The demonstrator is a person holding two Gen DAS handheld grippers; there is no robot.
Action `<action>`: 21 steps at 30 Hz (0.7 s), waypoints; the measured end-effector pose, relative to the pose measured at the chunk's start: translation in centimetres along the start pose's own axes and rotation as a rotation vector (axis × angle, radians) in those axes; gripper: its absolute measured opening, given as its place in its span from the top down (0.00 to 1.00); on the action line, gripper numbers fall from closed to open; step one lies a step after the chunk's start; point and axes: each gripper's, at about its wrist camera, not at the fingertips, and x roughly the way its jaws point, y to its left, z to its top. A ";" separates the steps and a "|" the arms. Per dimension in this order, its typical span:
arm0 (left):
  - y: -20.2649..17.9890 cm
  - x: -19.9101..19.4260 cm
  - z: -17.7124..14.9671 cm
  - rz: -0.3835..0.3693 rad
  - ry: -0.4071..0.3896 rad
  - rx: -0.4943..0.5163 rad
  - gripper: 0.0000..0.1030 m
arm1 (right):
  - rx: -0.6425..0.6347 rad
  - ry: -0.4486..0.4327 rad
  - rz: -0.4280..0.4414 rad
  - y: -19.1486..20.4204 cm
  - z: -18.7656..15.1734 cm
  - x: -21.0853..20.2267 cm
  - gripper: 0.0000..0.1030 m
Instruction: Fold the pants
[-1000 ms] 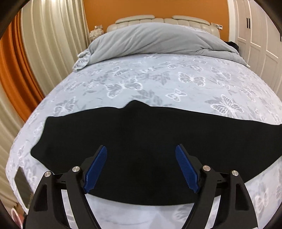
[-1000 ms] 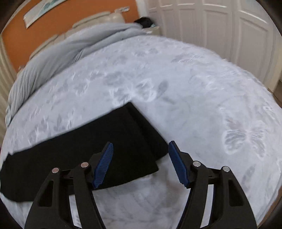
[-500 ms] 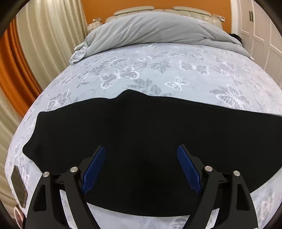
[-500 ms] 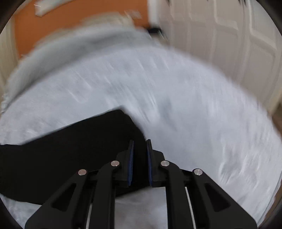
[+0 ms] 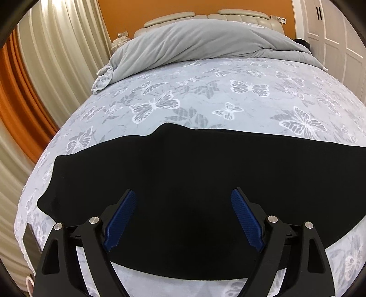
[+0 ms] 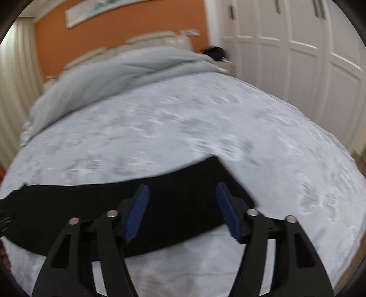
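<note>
Premises: a domestic bedroom. Evidence: a bed [image 5: 228, 107] with butterfly-print sheet, a padded cream headboard [image 5: 205, 16] against an orange wall [image 6: 114, 34], a grey duvet [image 5: 194, 45] bunched at the head edge, pleated curtains [image 5: 57, 57], white panelled wardrobe doors [image 6: 297, 57], framed picture [image 6: 103, 9].

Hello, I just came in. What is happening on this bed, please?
A person is folding black pants on a bed with a butterfly-print sheet, using a hand-held gripper in each hand. The pants lie flat as a long band across the sheet. The left hand-held gripper hangs open above the wider end, gripping nothing. The right hand-held gripper, above the narrower end, has just been opening, with no cloth between its pads. A grey duvet is bunched near the headboard.
</note>
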 end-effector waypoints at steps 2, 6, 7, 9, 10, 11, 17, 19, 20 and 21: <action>0.1 0.1 -0.1 0.008 0.000 0.001 0.19 | 0.008 0.071 0.009 0.5 -0.6 2.1 0.36; 0.6 0.3 -0.2 0.010 0.012 -0.007 0.19 | 0.002 0.269 -0.066 -0.1 -3.0 7.9 0.43; 0.9 0.2 -0.2 0.006 0.012 -0.009 0.19 | 0.005 0.249 -0.059 -0.2 -3.0 7.8 0.43; 1.2 0.1 -0.2 0.009 0.006 -0.010 0.19 | -0.009 0.241 -0.066 0.1 -2.2 6.9 0.43; 1.3 0.0 -0.2 0.009 0.004 -0.012 0.19 | 0.011 0.204 -0.038 0.2 -1.6 5.9 0.42; 1.5 0.0 -0.1 0.005 0.004 -0.017 0.19 | 0.024 0.171 -0.012 0.1 -1.3 5.3 0.42; 1.7 0.2 0.2 -0.003 0.012 -0.036 0.18 | -0.042 0.237 -0.085 -0.6 -2.1 7.2 0.34; 1.8 0.2 0.1 0.000 0.017 -0.037 0.18 | -0.020 0.166 -0.086 -1.5 -0.8 5.3 0.34; 1.9 0.2 0.1 -0.006 0.020 -0.041 0.18 | 0.005 0.122 -0.080 -2.4 -0.3 4.5 0.33; 2.1 0.2 0.2 -0.014 0.023 -0.049 0.18 | 0.038 0.093 -0.088 -3.7 0.1 3.8 0.29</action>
